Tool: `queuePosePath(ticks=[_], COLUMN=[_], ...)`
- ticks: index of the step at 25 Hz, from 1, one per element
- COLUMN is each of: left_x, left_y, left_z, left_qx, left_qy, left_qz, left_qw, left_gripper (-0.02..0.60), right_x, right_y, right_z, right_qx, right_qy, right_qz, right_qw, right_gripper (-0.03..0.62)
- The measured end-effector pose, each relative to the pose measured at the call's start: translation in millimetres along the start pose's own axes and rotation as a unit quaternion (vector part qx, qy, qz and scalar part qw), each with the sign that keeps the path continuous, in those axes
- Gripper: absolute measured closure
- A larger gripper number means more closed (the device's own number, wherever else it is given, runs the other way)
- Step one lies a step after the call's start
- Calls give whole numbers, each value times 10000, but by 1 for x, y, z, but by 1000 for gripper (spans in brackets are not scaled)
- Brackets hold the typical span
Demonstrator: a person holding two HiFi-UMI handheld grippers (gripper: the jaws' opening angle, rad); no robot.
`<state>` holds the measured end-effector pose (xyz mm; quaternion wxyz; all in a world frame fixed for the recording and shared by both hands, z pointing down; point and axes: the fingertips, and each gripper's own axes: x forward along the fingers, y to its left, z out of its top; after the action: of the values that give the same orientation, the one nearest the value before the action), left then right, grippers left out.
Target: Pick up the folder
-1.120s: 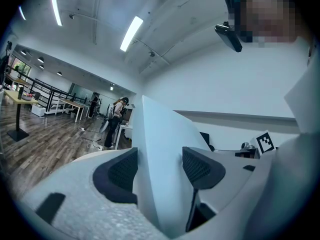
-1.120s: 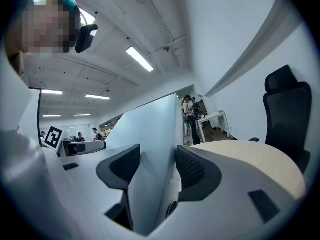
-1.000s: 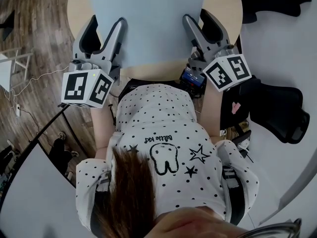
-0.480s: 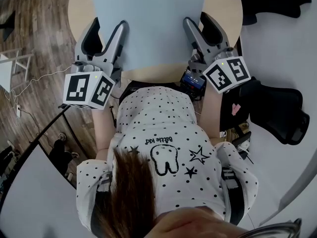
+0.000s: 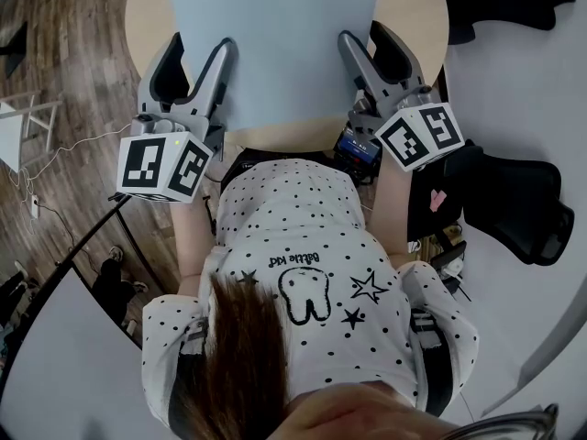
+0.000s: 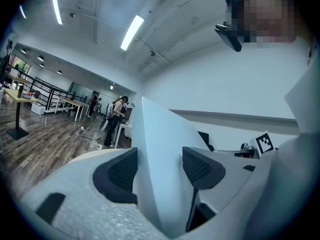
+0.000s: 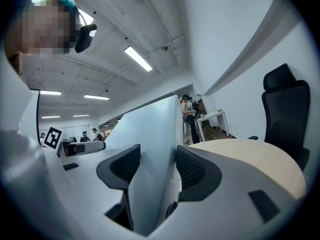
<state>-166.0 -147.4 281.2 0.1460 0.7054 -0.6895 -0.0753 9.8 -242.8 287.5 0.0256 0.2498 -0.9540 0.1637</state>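
Hardly anything's moved in the last second: left gripper (image 5: 199,51) and right gripper (image 5: 365,37) clamp the folder (image 5: 275,35) by its near edge over the table (image 5: 147,16), probably lifted already, so pickup's basically done.

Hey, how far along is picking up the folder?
Done: both grippers are shut on the folder, the left gripper on its left edge, the right gripper on its right. In hand: the folder, held over the round table. Left: lifting it clear; whether it already is, I cannot tell.
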Motion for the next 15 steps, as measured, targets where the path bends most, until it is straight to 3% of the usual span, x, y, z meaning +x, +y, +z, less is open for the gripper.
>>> queuePosePath(ticks=[15], left_x=[0], left_y=[0], left_z=[0], left_qx=[-4], left_qy=[-43], left_qz=[-32], left_qw=[10000], left_gripper=[290], right_x=[0], right_y=[0], right_z=[-2], right_qx=[6], right_qy=[16], right_qz=[-14], right_qw=[10000], right_gripper=[373])
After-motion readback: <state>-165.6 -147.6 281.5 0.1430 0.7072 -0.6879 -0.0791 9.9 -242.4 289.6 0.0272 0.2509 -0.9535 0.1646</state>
